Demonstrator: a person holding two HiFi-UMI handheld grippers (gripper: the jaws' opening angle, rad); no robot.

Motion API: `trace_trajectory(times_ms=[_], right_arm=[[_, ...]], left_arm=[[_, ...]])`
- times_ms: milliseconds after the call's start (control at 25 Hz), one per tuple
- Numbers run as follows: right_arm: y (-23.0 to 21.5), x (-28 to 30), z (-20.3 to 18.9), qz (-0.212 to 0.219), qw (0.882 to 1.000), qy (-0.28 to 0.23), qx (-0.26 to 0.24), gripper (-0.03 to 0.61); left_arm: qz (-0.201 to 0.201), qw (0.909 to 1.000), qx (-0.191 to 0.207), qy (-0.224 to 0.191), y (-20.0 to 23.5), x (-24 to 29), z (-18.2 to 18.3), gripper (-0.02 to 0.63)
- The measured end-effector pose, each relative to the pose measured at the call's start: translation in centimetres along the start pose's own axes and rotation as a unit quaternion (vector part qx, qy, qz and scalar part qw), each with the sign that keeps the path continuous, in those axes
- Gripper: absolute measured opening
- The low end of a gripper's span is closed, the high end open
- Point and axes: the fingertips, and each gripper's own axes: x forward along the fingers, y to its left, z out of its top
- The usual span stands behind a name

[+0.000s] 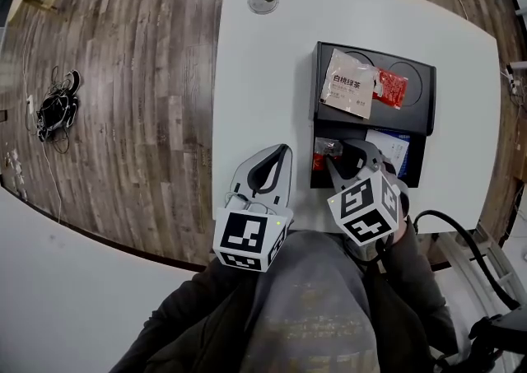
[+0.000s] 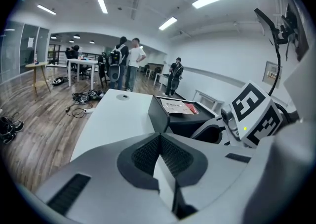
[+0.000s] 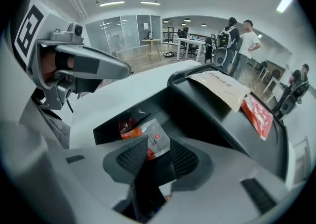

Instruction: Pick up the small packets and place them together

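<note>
Packets belong together, so we hang the right gripper (image 1: 346, 157) in the black tray (image 1: 414, 116), fingers spread round a small packet (image 3: 158, 139); left gripper (image 1: 282, 151) idles, fingers pressed together.

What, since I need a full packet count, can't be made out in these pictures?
- Head view: the right gripper covers much of the tray's lower compartment, so its packets can't be counted.
- Left gripper view: the tray wall hides that compartment.
- Right gripper view: print on the small packet between the jaws is too small.
</note>
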Motion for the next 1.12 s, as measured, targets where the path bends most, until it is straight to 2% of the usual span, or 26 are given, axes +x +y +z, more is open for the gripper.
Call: trace_trajectory(times_ms=[120,360,600,960,1000,1120], right_arm=[[-0.4,0.5,-0.1,-0.006,1.0,0.008,0.008,0.134],[-0.3,0.9,0.1,0.011,1.0,0.01,0.015,0.133],[-0.1,0.9,0.0,0.017,1.0,0.004,0.016,0.074],[0.3,0.6,0.2,0.018,1.0,-0.006,0.007,0.031],[0.2,0.5,0.2,0.015,1.0,-0.008,0.009,0.008],[0.1,0.1,0.2,0.016,1.0,-0.017,0.021,0.006]], left_arm=[[-0.004,1.0,-0.002,0.004,0.0,0.3,-0.1,0.003],[-0.007,0.9999,-0.007,0.012,0.7,1.1,-0.3,0.003],[-0.013,0.9998,-0.003,0.015,0.5,1.7,-0.3,0.003],[-0.014,0.9998,0.0,0.014,0.1,1.2,-0.1,0.003],[-0.014,0.9998,0.0,0.013,0.1,1.1,-0.1,0.003],[-0.011,0.9999,0.0,0.01,0.2,1.0,-0.2,0.003]])
